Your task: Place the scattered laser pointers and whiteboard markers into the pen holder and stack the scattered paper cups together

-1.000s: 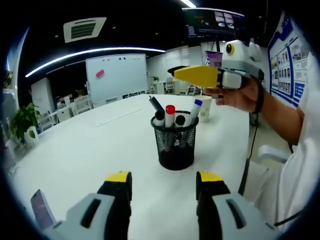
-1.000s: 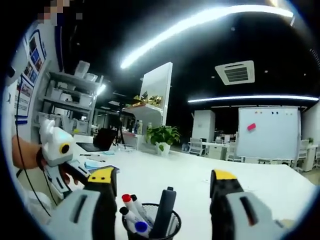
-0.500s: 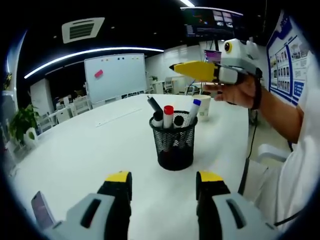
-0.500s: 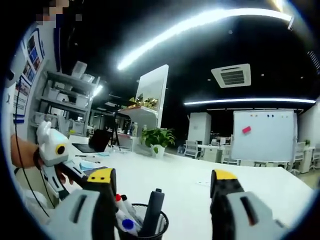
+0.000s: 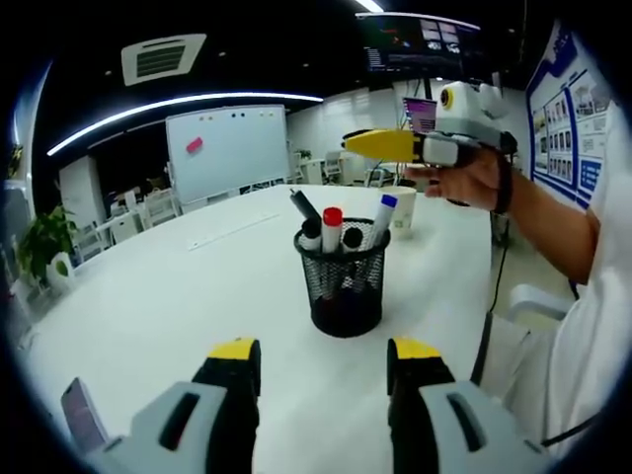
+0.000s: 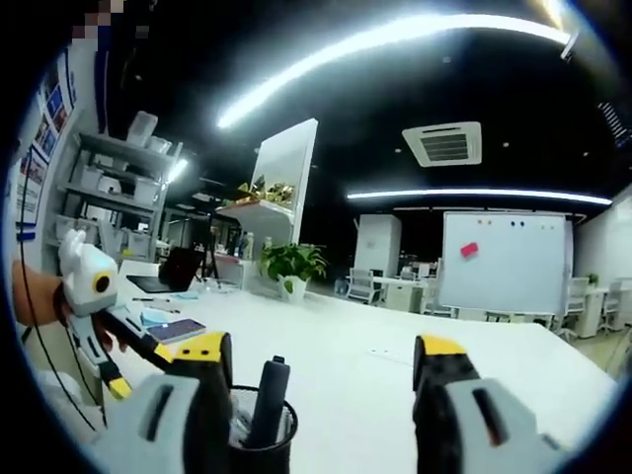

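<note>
Left gripper [image 5: 321, 360]: yellow-tipped jaws apart, empty, low over the smooth white tabletop [image 5: 178, 286]. Ahead stands a black wire-mesh cylindrical pen holder [image 5: 345, 286] with markers upright inside, red, blue and black caps showing. A paper cup [image 5: 404, 212] stands beyond it. Right gripper [image 6: 321, 360]: jaws apart, empty, raised above the holder; a dark marker [image 6: 267, 403] protrudes between them.

right hand-held gripper [image 6: 321, 370]: jaws apart | pen holder [image 6: 259, 446]: below, markers inside
</note>
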